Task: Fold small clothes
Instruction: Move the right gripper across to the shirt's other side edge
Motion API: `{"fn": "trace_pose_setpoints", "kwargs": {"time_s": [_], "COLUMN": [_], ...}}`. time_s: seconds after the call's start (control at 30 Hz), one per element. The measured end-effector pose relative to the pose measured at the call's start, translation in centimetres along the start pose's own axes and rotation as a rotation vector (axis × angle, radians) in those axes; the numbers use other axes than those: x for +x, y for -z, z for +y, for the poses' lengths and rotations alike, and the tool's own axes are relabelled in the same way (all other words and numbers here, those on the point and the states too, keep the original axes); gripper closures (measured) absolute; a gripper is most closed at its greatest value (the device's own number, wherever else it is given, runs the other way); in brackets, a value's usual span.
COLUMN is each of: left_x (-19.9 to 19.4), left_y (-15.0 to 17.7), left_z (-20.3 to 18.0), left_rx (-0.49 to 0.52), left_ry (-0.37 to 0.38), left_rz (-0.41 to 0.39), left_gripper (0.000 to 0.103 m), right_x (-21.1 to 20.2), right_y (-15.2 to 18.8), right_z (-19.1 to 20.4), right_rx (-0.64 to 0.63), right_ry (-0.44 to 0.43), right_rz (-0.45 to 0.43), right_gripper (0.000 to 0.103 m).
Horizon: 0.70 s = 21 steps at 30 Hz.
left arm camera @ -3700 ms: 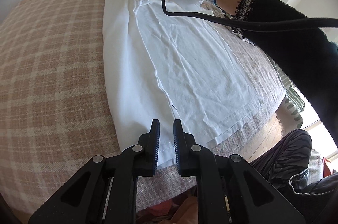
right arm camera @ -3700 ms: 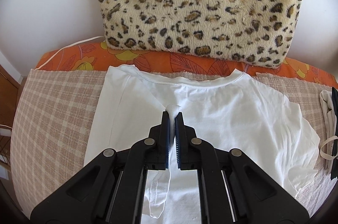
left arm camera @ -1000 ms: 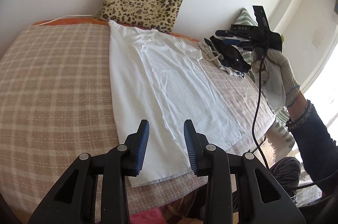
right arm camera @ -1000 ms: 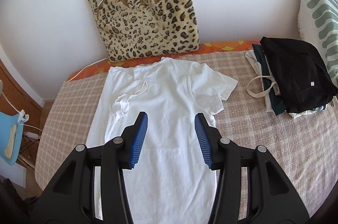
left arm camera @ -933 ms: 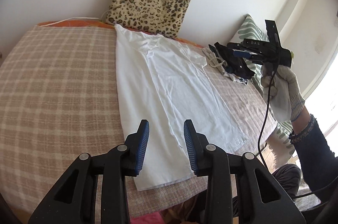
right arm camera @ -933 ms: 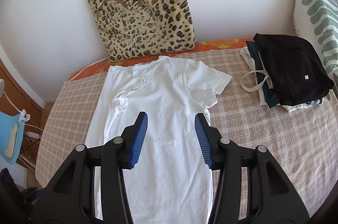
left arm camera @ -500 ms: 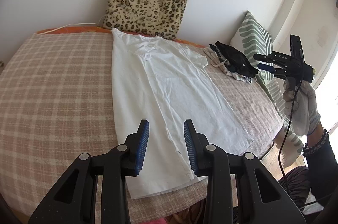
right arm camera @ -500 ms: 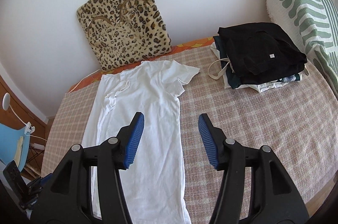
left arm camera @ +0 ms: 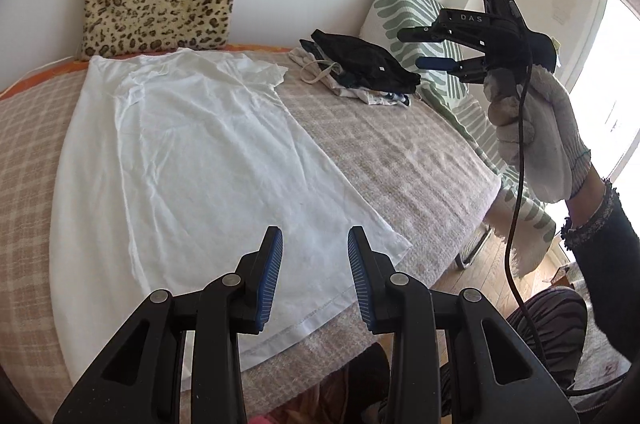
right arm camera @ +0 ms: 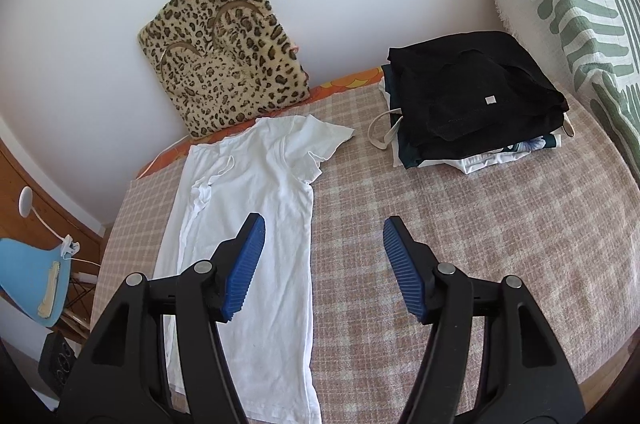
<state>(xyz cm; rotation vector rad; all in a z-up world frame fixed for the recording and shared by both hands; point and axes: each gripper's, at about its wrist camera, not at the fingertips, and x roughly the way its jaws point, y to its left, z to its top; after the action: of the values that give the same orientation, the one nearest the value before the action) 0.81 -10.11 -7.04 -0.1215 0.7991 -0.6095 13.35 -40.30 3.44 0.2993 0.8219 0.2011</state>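
The white T-shirt [left arm camera: 208, 160] is no longer gripped: a few seconds ago the right tongs were clamped on a pinch of its fabric near the collar and the left tongs were closed at its hem, whereas now both pairs are drawn clear of it. One long side is seen laid over the body, with the left sleeve turned inward, while the right sleeve [right arm camera: 320, 140] is left spread out on the plaid bed cover [right arm camera: 480, 232]. From this it is judged that the first lengthwise fold is done and the opposite side remains to be brought in.

The left tongs [left arm camera: 315, 274] are held moderately apart above the hem, which lies just beyond and beneath their tips; nothing is seen between the jaws and nothing is touched. The right tongs [right arm camera: 323, 266] have just been opening wider and are released; nothing is held between them. In the right wrist view the shirt's right edge lies under their left finger [right arm camera: 244, 266] and the bare cover under the other. The stack of folded clothes [right arm camera: 472, 100] sits well beyond and to the right of the right tongs, with the leopard cushion [right arm camera: 224, 56] against the wall past the collar.
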Motion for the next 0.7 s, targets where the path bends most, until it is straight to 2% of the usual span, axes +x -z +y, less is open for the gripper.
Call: {"fn": "trace_pose_setpoints", "kwargs": {"time_s": [0.1,0.17,0.33,0.37,0.47,0.6,0.7], "left_x": [2.0,3.5,6.7,7.3,9.0,10.6,10.8], "left_y": [0.4,0.6,1.4,1.4,1.6,1.7,1.9], "left_z": [-2.5,-3.8,-6.3,-6.7,-7.4,-7.5,-7.8], "left_rx": [0.043,0.058,0.084,0.091,0.101,0.132,0.176], "left_ry": [0.03,0.05,0.097,0.09,0.055,-0.029,-0.048], "left_rz": [0.033,0.063,0.135,0.15,0.181,0.199,0.177], "left_gripper": [0.071,0.071,0.071,0.071,0.061,0.061,0.061], "right_x": [-0.2,-0.1,0.7,1.0,2.3,4.5,6.6], "right_y": [-0.9,-1.6,-3.3,-3.6,-4.4,-5.4,-6.1], "right_z": [-1.1,-1.7,-2.6,-2.6,-2.6,-2.5,-2.2], "right_rx": [0.013,0.025,0.031,0.027,0.031,0.029,0.027], "right_ry": [-0.021,-0.037,-0.058,-0.063,-0.097,-0.112,-0.125], "right_rz": [0.003,0.007,0.015,0.017,0.039,0.064,0.084], "right_gripper": [0.038,0.033,0.033,0.033,0.033,0.032,0.032]}}
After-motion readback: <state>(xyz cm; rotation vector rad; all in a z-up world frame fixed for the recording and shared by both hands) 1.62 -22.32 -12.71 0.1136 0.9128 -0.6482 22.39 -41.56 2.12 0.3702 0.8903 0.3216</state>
